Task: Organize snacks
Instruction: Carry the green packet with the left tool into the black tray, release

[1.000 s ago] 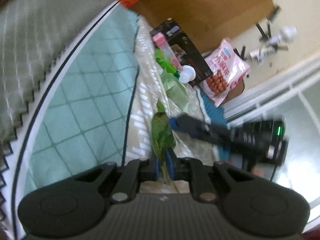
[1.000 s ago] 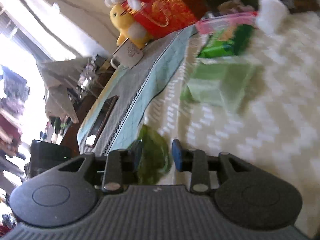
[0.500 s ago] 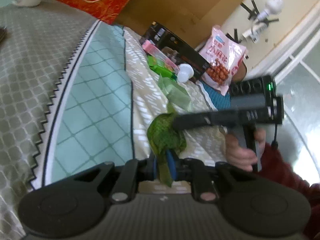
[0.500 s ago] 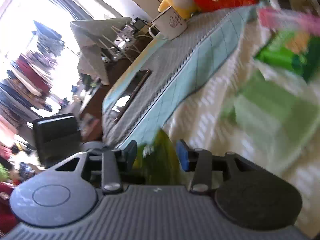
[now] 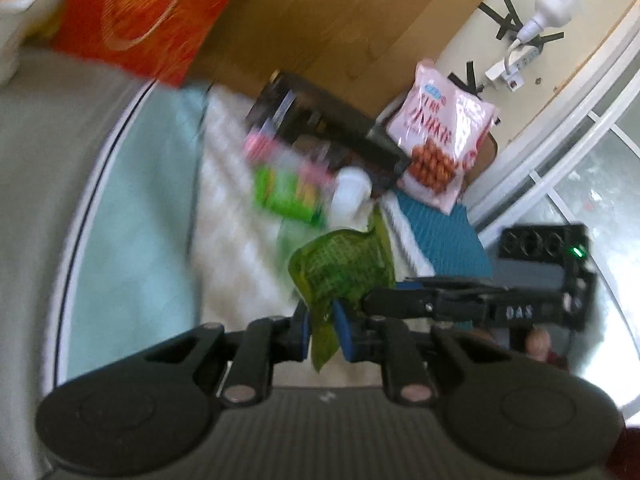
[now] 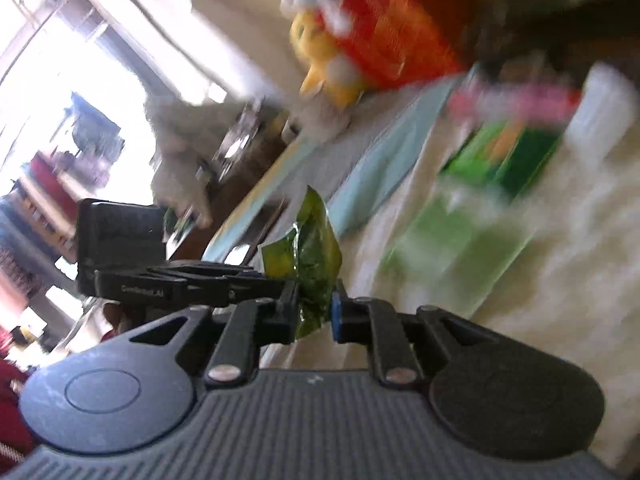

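Both handheld grippers, the left gripper and the right gripper, are matte black with blue pads, silver screws, ribbed housings and a dark red sleeve.

Green snack pkt, blue pads, red box, pink bag

Cream wall with black tape strips and a taped white power strip, brown cardboard panel leaning before it, white-framed glass door at right, strong daylight from window, patterned bedding underneath.
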Tool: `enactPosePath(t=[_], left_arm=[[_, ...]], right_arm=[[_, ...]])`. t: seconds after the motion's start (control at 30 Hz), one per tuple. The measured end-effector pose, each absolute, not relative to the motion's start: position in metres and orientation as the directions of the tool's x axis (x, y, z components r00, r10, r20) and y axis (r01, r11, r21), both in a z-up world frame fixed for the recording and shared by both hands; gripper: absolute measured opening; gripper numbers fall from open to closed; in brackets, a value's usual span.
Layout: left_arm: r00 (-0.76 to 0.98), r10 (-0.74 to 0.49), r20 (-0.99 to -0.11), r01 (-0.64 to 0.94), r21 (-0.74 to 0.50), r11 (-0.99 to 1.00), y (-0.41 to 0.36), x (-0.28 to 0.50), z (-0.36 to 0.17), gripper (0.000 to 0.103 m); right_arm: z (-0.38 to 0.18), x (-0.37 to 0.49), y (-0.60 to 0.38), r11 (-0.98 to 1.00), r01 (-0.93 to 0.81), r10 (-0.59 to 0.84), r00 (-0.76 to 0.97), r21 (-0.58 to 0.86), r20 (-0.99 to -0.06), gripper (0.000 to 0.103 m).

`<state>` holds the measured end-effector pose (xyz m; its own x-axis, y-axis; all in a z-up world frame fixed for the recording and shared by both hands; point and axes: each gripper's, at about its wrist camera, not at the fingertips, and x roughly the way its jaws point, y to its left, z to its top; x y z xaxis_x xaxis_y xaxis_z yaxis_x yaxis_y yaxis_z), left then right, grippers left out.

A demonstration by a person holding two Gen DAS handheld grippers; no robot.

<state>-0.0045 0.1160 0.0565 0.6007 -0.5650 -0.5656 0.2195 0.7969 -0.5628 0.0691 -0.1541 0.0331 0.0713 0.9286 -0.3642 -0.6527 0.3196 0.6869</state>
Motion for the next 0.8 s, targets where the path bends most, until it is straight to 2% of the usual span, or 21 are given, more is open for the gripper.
enactPosePath(t=[0.13, 0.27, 0.5, 0.57, 0.67, 0.8], left_arm=[[0.645, -0.515, -0.564, 0.233, -0.496, 0.836, 0.083, 0.068, 0.087, 0.017], [0.66, -0.487, -0.572, 0.233, -0.461, 0.857, 0.048, 0.137, 0.099, 0.017], [0.695, -0.334, -0.636, 0.142, -0.334, 0.932, 0.011, 0.217, 0.083, 0.017], [0.701, -0.266, -0.661, 0.088, -0.291, 0.953, 0.008, 0.228, 0.075, 0.022], [0.709, -0.234, -0.665, 0.058, -0.275, 0.96, 0.01, 0.226, 0.07, 0.025], [0.753, -0.228, -0.618, 0.058, -0.282, 0.958, 0.022, 0.201, 0.08, 0.031]], right_arm=[[0.062, 0.102, -0.179, 0.426, -0.648, 0.903, 0.267, 0.631, -0.337, 0.017], [0.079, 0.15, -0.204, 0.53, -0.565, 0.843, 0.429, 0.632, -0.324, 0.016], [0.073, 0.218, -0.199, 0.654, -0.481, 0.746, 0.537, 0.583, -0.394, 0.019], [0.068, 0.229, -0.188, 0.694, -0.478, 0.715, 0.55, 0.539, -0.432, 0.022], [0.062, 0.238, -0.18, 0.757, -0.458, 0.651, 0.585, 0.465, -0.483, 0.03], [0.072, 0.223, -0.189, 0.81, -0.444, 0.584, 0.669, 0.383, -0.459, 0.045]])
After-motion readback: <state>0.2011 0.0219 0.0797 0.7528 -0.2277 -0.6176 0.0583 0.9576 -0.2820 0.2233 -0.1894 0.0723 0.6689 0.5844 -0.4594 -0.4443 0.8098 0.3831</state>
